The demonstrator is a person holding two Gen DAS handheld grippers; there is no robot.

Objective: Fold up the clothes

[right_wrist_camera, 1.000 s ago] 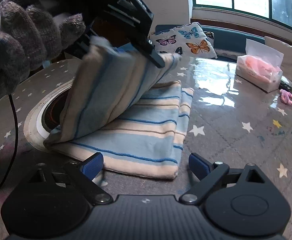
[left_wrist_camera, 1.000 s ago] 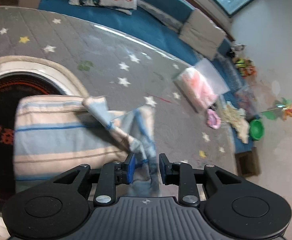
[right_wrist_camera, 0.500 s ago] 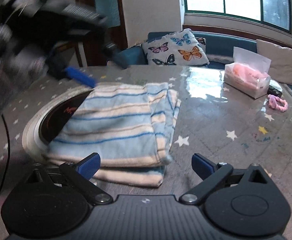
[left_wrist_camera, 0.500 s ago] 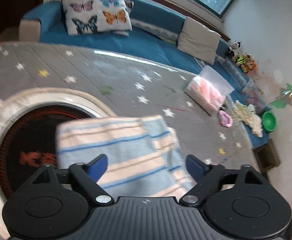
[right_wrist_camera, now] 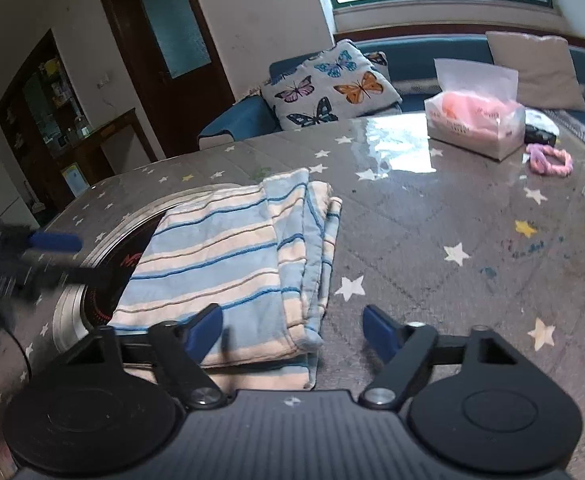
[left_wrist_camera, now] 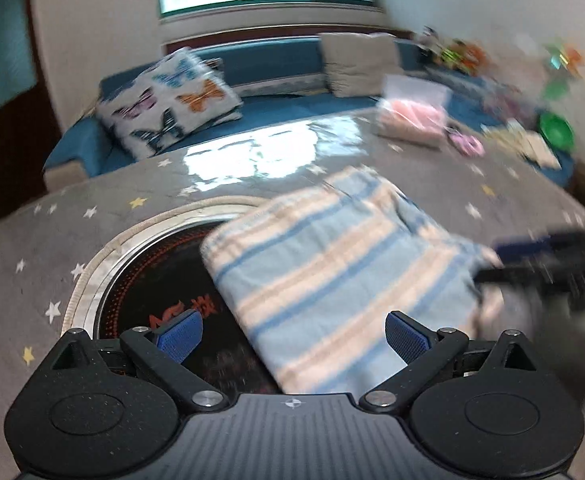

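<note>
Dropped flat now, the striped cloth [right_wrist_camera: 228, 256] is lying folded on the bench [right_wrist_camera: 432, 240]; I'm opening my empty left tool [left_wrist_camera: 292, 332] and closing my right tool [right_wrist_camera: 292, 326] (nothing gripped yet) around its corner.

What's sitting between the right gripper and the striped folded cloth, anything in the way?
Nothing visible. The right gripper is right at the near edge of the striped cloth, its jaws closing with the cloth's near corner between them. The left gripper is off to the side, not in that path.

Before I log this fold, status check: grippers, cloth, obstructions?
Left gripper opening, empty. Right gripper closing, near corner of blue-and-cream striped folded cloth between its jaws, not pinched. Cloth overlaps round black inset burner. Nothing on it.
</note>
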